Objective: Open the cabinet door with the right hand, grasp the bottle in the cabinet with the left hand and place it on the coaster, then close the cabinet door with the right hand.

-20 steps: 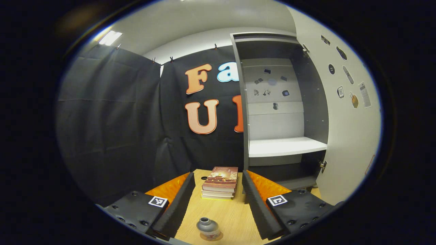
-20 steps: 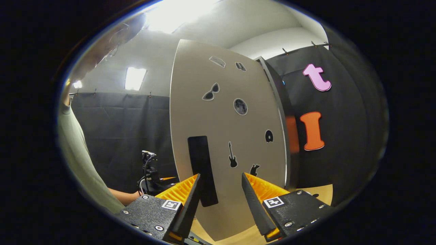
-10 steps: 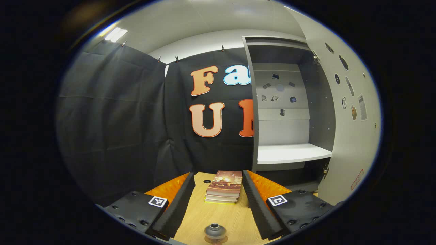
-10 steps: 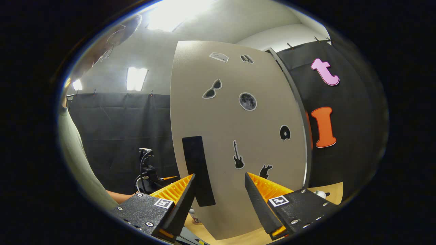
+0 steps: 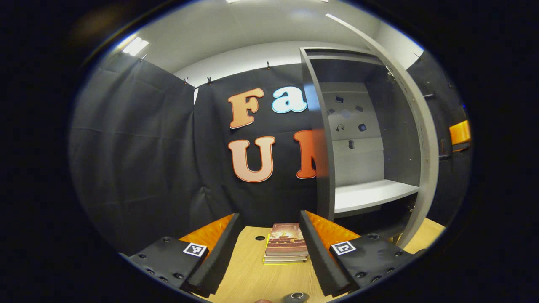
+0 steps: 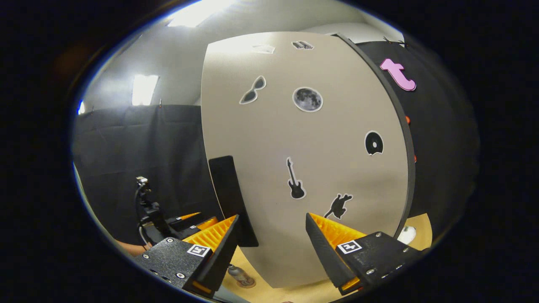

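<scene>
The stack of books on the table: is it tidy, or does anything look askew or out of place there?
The stack of books is slightly untidy: the lowest one, with a yellow edge, sticks out to the left under the others. Otherwise nothing stands out; the books lie flat on the wooden table, and nothing is spilled.

The grey cabinet door (image 6: 303, 168) (stickers on its face, black handle (image 6: 231, 202)) stands partly open; the silver bottle (image 6: 239, 274) sits upright on its round coaster (image 6: 246, 283) near the table's front edge
</scene>
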`<state>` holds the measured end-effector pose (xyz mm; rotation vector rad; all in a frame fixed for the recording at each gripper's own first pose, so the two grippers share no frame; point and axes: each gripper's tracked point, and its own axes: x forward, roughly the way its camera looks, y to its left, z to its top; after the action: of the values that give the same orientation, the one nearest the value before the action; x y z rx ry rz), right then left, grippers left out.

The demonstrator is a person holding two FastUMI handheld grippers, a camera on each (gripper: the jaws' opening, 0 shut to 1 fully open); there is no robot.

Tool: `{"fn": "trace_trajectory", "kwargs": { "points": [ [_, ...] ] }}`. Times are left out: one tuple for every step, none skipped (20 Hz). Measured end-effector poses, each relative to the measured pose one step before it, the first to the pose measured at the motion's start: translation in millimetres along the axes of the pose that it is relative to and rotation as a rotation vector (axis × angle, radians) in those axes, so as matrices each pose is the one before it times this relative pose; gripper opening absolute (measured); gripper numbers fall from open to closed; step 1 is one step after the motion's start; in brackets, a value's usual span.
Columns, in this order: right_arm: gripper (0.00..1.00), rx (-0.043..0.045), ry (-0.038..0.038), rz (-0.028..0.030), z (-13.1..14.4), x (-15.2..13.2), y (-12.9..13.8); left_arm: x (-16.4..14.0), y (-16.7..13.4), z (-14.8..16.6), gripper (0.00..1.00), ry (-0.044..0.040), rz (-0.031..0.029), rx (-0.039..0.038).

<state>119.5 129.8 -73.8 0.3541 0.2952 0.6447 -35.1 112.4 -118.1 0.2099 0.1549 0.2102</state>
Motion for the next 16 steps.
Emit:
{"fn": "trace_trajectory", "kwargs": {
  "points": [
    [0.94,-0.00378,-0.00016,-0.00822,0.18,0.56,4.06,1.81,6.48,1.22,0.92,-0.00406,0.00336,-0.00631],
    [0.94,0.00581,-0.00191,-0.01066,0.70,2.24,3.88,1.05,7.52,1.79,0.93,-0.00377,0.00733,-0.00605],
    [0.94,0.00837,-0.00170,-0.00326,0.81,3.00,3.31,1.73,8.82,-1.50,0.92,0.00163,0.00563,-0.00415],
    [0.94,0.00845,0.00337,0.01071,1.28,6.41,5.61,2.62,9.58,1.37,0.91,-0.00323,0.00832,-0.00073],
    [0.94,0.00432,-0.00237,0.00814,1.78,3.62,5.03,1.96,6.94,0.98,0.91,-0.00386,0.00454,-0.00009],
    [0.94,-0.00585,-0.00191,-0.00434,1.28,3.77,2.31,2.02,4.77,0.83,0.91,-0.00538,0.00377,-0.00456],
    [0.94,-0.01954,0.00029,-0.01615,0.51,0.84,-0.36,2.63,3.38,-0.75,0.92,-0.00094,0.00034,-0.00415],
    [0.94,-0.02164,-0.00340,-0.01554,0.68,-0.24,0.53,2.82,3.72,-0.58,0.92,-0.00126,0.00151,-0.00311],
    [0.94,-0.01950,-0.00251,-0.01482,0.96,0.03,0.40,3.45,2.41,-0.09,0.92,0.00083,-0.00055,-0.00188],
    [0.94,-0.01922,-0.00261,-0.01720,0.80,1.37,-0.52,2.97,0.85,-0.09,0.92,-0.00096,-0.00311,-0.00291],
    [0.95,-0.01185,-0.00187,-0.02007,0.80,1.51,-0.36,3.53,-0.02,-0.08,0.92,0.00006,-0.00467,0.00014],
    [0.95,-0.00534,-0.00087,-0.02109,-0.64,1.49,-0.12,2.24,-0.22,0.75,0.92,-0.00428,-0.00731,0.00063],
    [0.95,0.00016,-0.00020,-0.02057,-0.15,1.02,0.03,2.65,0.21,-0.97,0.92,-0.00205,-0.00578,0.00404],
    [0.96,0.00007,-0.00127,-0.01792,0.42,1.52,0.34,3.34,-1.25,0.27,0.91,-0.00519,-0.00732,0.00109],
    [0.96,0.00014,-0.00115,-0.01999,-0.21,0.29,-0.44,4.62,-2.63,0.45,0.92,0.00053,-0.00580,0.00247],
    [0.96,-0.00261,-0.00266,-0.01583,0.06,1.31,0.62,2.89,-1.23,-1.52,0.92,-0.00180,-0.00762,-0.00187]
  ]
}}
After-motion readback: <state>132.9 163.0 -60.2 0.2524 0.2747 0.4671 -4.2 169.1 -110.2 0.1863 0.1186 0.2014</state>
